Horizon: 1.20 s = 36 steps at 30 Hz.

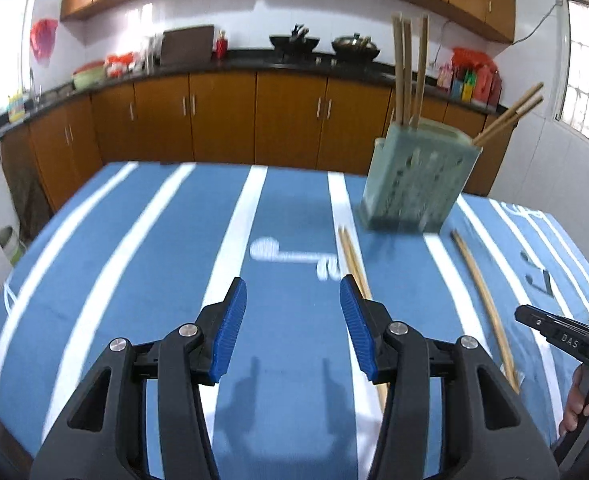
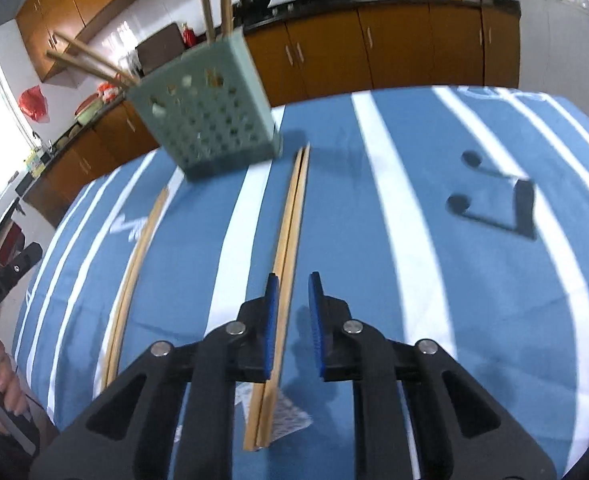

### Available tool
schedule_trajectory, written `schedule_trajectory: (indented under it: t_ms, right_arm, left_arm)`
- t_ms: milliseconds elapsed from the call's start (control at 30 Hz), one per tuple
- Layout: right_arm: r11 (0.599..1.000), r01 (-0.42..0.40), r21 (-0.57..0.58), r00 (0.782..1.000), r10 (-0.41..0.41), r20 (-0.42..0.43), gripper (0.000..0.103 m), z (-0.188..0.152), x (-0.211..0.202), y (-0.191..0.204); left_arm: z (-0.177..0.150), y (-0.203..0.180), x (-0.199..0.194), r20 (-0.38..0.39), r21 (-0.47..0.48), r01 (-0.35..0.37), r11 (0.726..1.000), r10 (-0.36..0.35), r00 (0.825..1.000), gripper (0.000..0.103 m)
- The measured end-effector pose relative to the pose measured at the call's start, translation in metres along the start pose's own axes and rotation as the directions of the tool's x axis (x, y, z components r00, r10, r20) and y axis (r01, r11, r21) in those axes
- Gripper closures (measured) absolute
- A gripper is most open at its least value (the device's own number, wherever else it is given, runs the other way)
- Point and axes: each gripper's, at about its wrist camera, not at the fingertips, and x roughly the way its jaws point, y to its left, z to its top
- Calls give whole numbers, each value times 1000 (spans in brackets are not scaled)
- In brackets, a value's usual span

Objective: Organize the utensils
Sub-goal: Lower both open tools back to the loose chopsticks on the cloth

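A pale green perforated utensil holder (image 1: 418,184) stands on the blue striped tablecloth with several chopsticks upright in it; it also shows in the right wrist view (image 2: 210,120). One pair of chopsticks (image 1: 352,256) lies flat beside my left gripper's right finger. My left gripper (image 1: 293,316) is open and empty above the cloth. A second pair (image 1: 482,300) lies further right. In the right wrist view that second pair (image 2: 292,220) runs between the fingers of my right gripper (image 2: 293,312), which is open above it. The first pair (image 2: 138,256) lies to the left.
The table's blue and white striped cloth (image 1: 154,264) has dark music-note prints (image 2: 506,200). Orange kitchen cabinets (image 1: 222,116) and a black counter with woks (image 1: 354,46) stand behind the table. The other gripper's handle and a hand (image 1: 574,344) show at the right edge.
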Motion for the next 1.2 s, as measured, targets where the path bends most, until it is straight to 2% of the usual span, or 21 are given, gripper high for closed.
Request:
schedule_trajectory:
  t_ms: [233,467,600,733,867,1033,1200]
  right_arm:
    - [998,41,-51,998,-43,-40,90,-6,12,8]
    - [997,45,-67,998,-49,-51,90,-5,15,12]
    - [990,107,-97,993,-111,-37,95,-5,18,14]
    - [986,163,-42,986,-164,-21,95,0,16,-1]
    - [984,178,1,984,-178,-18,95,2,14,-15]
    - [983,184,-8,983,-184,-14,95,0,14,-16]
    - [984,179,-8,984,-179,-13,95,0,14,-17]
  left_arm:
    - [-16,-6,7,-44,-9,23,1000,-23,999,53]
    - [-23,-15,13,-73,2,40,999,-40,997,53]
    - [-27,-20,17,-93,12,50,999,-49,994,53]
    - [-31,-24,22,-119,12,79,997,-77,990,54]
    - [-37,-33,27,-150,19,117,993,-113,982,62]
    - [-44,-44,37,-193,36,147,988,-138,971,71]
    - [-49,-53,43,-228,59,145,988,-128,965,76]
